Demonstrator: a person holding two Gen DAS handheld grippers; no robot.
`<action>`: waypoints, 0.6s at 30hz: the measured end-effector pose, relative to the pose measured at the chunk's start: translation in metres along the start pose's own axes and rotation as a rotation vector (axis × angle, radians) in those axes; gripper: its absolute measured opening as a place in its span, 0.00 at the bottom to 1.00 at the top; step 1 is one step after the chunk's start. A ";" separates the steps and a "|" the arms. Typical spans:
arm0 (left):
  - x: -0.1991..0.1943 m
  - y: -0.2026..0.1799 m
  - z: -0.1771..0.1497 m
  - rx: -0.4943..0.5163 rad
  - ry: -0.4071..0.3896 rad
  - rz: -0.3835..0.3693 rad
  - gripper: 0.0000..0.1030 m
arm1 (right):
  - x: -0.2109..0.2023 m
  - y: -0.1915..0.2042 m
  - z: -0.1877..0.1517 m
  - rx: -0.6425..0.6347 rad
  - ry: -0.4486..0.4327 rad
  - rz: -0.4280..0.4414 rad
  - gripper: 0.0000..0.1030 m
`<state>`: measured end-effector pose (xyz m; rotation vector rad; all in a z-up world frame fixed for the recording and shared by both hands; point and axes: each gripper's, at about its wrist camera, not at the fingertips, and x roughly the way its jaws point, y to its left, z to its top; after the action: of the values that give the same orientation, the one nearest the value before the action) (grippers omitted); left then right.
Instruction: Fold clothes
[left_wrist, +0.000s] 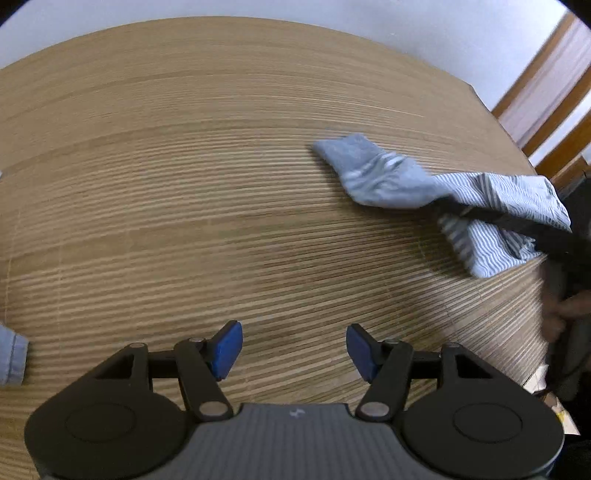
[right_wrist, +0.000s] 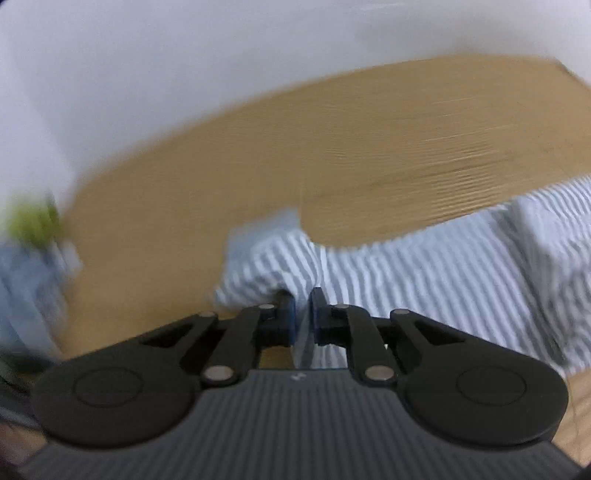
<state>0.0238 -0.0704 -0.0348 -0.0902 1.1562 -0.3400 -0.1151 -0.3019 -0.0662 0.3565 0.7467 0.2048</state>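
Observation:
A blue-and-white striped garment (left_wrist: 491, 206) with a plain grey-blue part (left_wrist: 369, 170) hangs over the right side of the wooden table (left_wrist: 184, 166). My right gripper (right_wrist: 303, 310) is shut on the striped garment (right_wrist: 406, 280) and holds it above the table; the view is blurred. In the left wrist view the right gripper's dark body (left_wrist: 532, 229) crosses the garment. My left gripper (left_wrist: 294, 349) is open and empty, low over the table's near middle, well left of the garment.
A piece of light blue cloth (left_wrist: 13, 354) lies at the table's left edge. Blurred blue and green things (right_wrist: 29, 236) sit at the left in the right wrist view. A white wall is behind the table, with wooden framing (left_wrist: 546, 96) at the right.

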 end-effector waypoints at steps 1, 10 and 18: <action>0.001 -0.002 0.002 0.011 0.002 -0.005 0.63 | -0.017 -0.011 0.007 0.073 -0.046 0.028 0.12; 0.011 -0.013 0.014 0.097 0.032 -0.051 0.63 | -0.101 -0.169 0.016 0.486 -0.207 -0.556 0.29; 0.019 -0.027 0.023 0.153 0.068 -0.060 0.63 | -0.108 -0.133 -0.010 0.212 -0.228 -0.573 0.42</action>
<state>0.0456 -0.1040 -0.0357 0.0204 1.1927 -0.4866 -0.1915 -0.4552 -0.0571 0.3458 0.6179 -0.4517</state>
